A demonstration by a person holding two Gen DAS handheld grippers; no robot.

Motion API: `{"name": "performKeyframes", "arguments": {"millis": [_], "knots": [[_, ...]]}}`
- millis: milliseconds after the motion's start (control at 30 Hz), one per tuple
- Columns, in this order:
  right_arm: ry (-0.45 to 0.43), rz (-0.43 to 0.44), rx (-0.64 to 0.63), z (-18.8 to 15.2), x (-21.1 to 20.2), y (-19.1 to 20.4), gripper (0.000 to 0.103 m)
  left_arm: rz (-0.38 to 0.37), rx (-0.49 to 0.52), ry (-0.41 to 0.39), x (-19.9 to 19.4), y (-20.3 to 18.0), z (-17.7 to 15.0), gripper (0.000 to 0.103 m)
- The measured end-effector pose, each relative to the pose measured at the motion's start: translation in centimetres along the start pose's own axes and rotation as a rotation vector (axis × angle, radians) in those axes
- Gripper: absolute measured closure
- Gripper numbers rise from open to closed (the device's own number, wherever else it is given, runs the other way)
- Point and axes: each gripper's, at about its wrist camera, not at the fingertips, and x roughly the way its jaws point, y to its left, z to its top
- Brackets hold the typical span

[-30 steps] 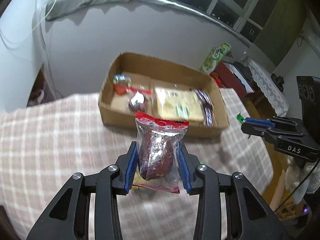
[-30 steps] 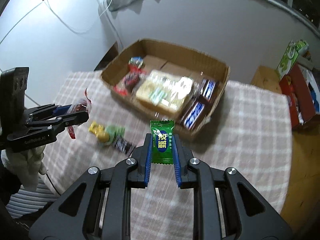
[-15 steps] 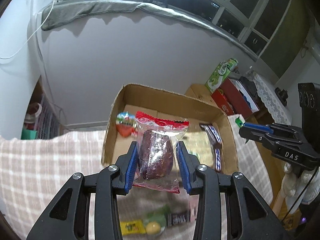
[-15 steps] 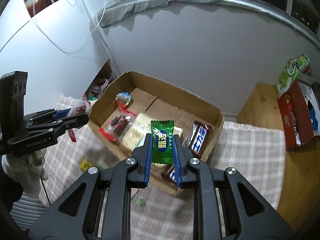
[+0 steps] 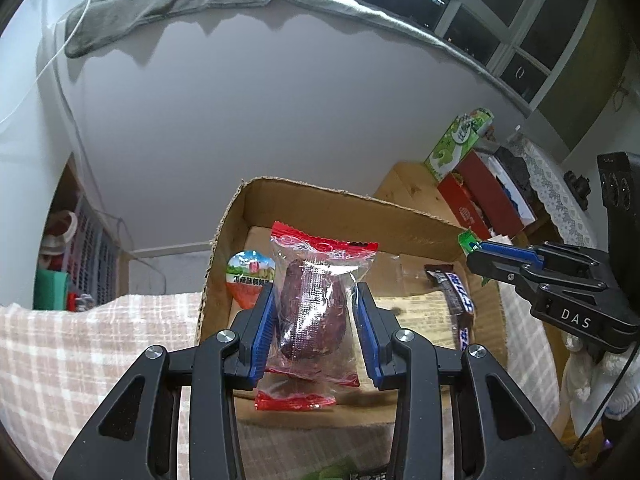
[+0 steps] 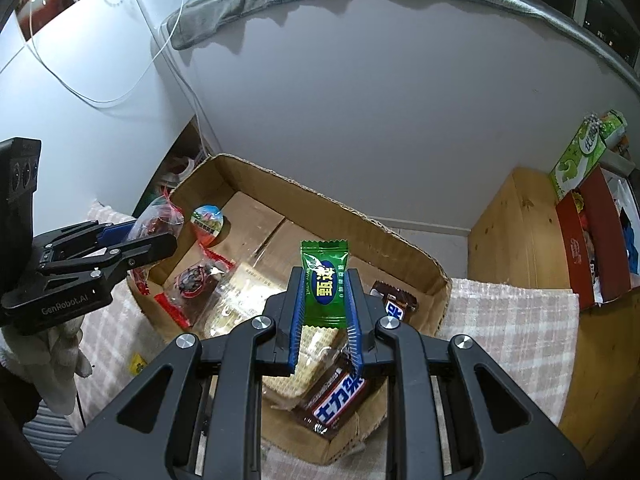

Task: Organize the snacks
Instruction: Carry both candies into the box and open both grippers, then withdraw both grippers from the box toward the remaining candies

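My left gripper [image 5: 316, 320] is shut on a clear red-edged packet with a dark red snack [image 5: 312, 312] and holds it above the left part of the open cardboard box [image 5: 320, 200]. My right gripper [image 6: 324, 304] is shut on a green candy [image 6: 324, 284] above the box's [image 6: 280, 180] right half. In the box lie a round jelly cup [image 6: 207, 220], a red-wrapped snack [image 6: 192, 280], a cracker pack [image 6: 248, 292] and chocolate bars [image 6: 336, 396]. Each gripper shows in the other's view: the right one [image 5: 492, 256], the left one [image 6: 120, 244].
The box sits on a checked tablecloth [image 6: 508, 328] close to a grey wall. A wooden cabinet [image 6: 516, 220] with a red box [image 6: 584, 240] and a green carton [image 6: 580, 152] stands to the right. A yellow snack [image 6: 138, 364] lies on the cloth left of the box.
Both grippers have moved forward from over the tablecloth to above the box, each still holding its snack. The loose snacks on the cloth have dropped almost out of view.
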Motion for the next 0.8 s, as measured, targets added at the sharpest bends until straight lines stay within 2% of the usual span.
{"name": "performKeyframes", "arguments": {"millis": [133,200,267,333,367,800], "knots": [[0.013,0.003,-0.005,0.1,0.7,0.1,0.083,0.005,0.008,0.015,0.5,0.0,0.1,0.066],[0.016,0.008,-0.011,0.0,0.9,0.2,0.081,0.016,0.009,0.031,0.8,0.0,0.1,0.061],[0.021,-0.004,-0.017,0.0,0.9,0.2,0.073,0.014,0.009,0.044,1.0,0.0,0.2,0.056],[0.015,-0.013,-0.016,-0.1,0.8,0.1,0.055,0.021,0.013,0.043,1.0,-0.1,0.2,0.056],[0.011,-0.015,-0.014,-0.1,0.7,0.1,0.053,0.019,0.014,0.042,1.0,-0.1,0.3,0.056],[-0.007,-0.018,-0.022,-0.5,-0.8,0.6,0.052,0.027,0.009,0.011,-0.7,-0.1,0.0,0.056]]}}
